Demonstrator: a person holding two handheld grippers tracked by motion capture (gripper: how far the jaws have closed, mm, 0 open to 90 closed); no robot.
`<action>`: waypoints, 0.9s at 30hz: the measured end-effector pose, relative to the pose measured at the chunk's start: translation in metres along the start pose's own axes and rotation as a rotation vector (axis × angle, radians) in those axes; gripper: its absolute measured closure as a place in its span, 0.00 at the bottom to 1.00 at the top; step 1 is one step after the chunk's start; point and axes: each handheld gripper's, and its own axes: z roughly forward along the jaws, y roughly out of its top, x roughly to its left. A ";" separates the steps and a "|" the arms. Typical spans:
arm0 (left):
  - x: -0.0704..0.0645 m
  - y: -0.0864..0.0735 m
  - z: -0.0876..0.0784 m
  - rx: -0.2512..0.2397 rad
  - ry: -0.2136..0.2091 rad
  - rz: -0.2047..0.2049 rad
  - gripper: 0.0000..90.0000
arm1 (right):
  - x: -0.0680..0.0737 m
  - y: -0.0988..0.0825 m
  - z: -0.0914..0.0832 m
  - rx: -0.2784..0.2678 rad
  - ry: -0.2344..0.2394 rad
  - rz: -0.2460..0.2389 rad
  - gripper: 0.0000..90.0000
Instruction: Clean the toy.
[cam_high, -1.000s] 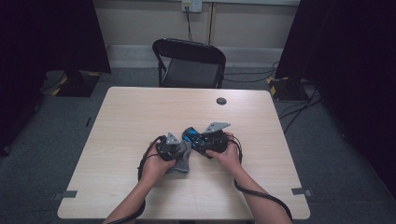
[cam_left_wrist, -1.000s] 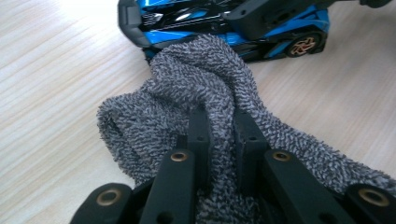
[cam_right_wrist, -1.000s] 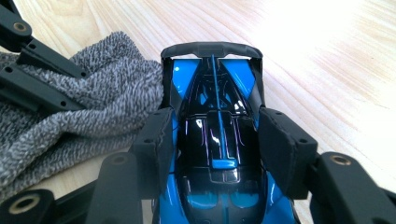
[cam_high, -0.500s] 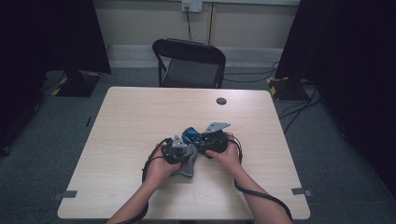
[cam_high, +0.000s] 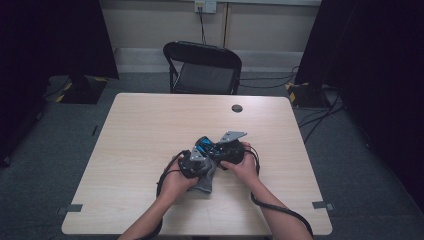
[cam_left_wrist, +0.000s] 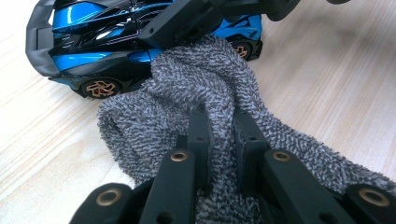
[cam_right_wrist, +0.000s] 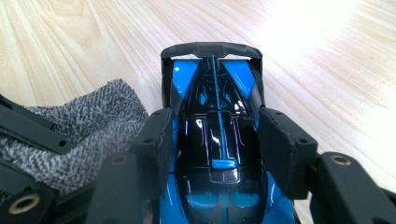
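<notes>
A blue and black toy car stands on the wooden table. My right gripper is shut on it, with one pad pressed against each side of the body. A grey terry cloth lies bunched against the car's side. My left gripper is shut on a fold of that cloth. In the high view both hands meet at the middle of the table, with the left gripper just left of the right gripper and the cloth trailing toward the person.
A small black round disc sits in the tabletop near the far edge. A black folding chair stands behind the table. Cables trail from both grippers over the near edge.
My left gripper with the cloth has shifted slightly to the right, closer against the car. The right gripper and the car have stayed put.
</notes>
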 end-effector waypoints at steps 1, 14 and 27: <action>-0.001 0.000 0.000 0.003 -0.001 0.006 0.89 | 0.000 0.000 0.000 0.000 0.000 0.000 0.52; -0.013 0.006 0.004 0.009 -0.023 0.029 0.89 | 0.000 0.000 -0.001 0.000 0.000 0.000 0.52; -0.028 0.011 0.006 -0.003 -0.064 0.052 0.89 | 0.000 0.000 -0.001 0.003 -0.001 -0.003 0.52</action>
